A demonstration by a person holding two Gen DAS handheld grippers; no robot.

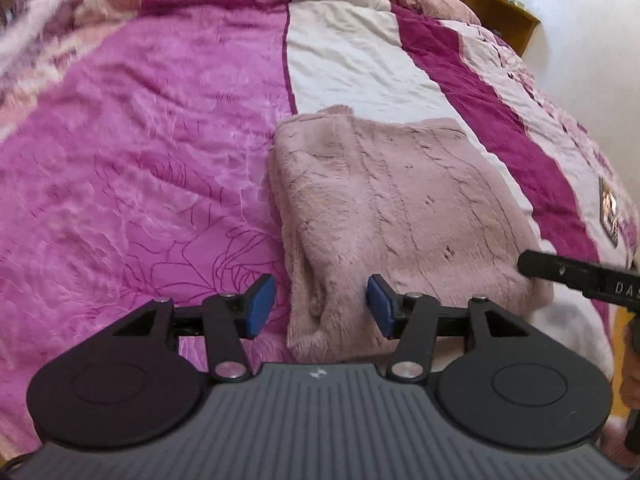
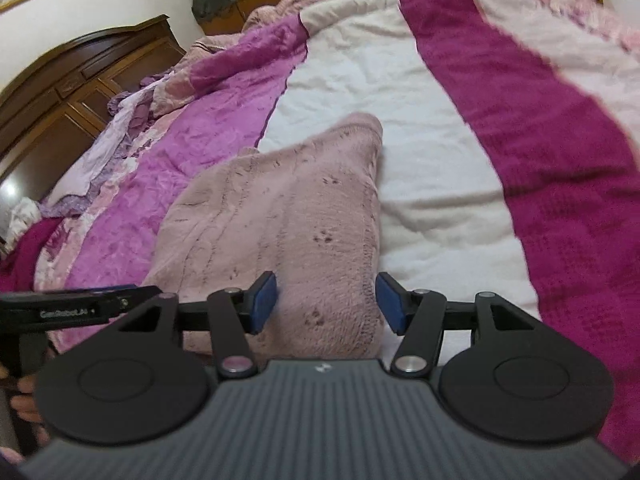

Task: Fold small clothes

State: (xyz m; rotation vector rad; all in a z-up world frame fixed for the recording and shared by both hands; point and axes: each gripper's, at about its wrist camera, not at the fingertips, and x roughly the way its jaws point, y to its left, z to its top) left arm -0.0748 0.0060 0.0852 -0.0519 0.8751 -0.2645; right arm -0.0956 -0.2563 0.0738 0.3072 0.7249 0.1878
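Observation:
A fuzzy pale pink garment (image 1: 400, 208) lies folded into a thick rectangle on the bed, also seen in the right wrist view (image 2: 280, 216). My left gripper (image 1: 321, 306) is open, its blue pads astride the garment's near left corner without pressing it. My right gripper (image 2: 327, 302) is open too, and the near right corner sits between its blue pads. A black finger of the right gripper (image 1: 560, 272) reaches in at the garment's right edge in the left wrist view. The left gripper's black finger (image 2: 80, 304) shows at the left in the right wrist view.
The bed carries a plush spread with a pink-purple band (image 1: 140, 140), a white band (image 2: 420, 160) and a magenta band (image 2: 560, 160). Dark wooden furniture (image 2: 80, 80) stands to the left. Rumpled bedding (image 2: 132, 120) lies along the spread's left edge. A hand (image 2: 24, 400) shows at the lower left.

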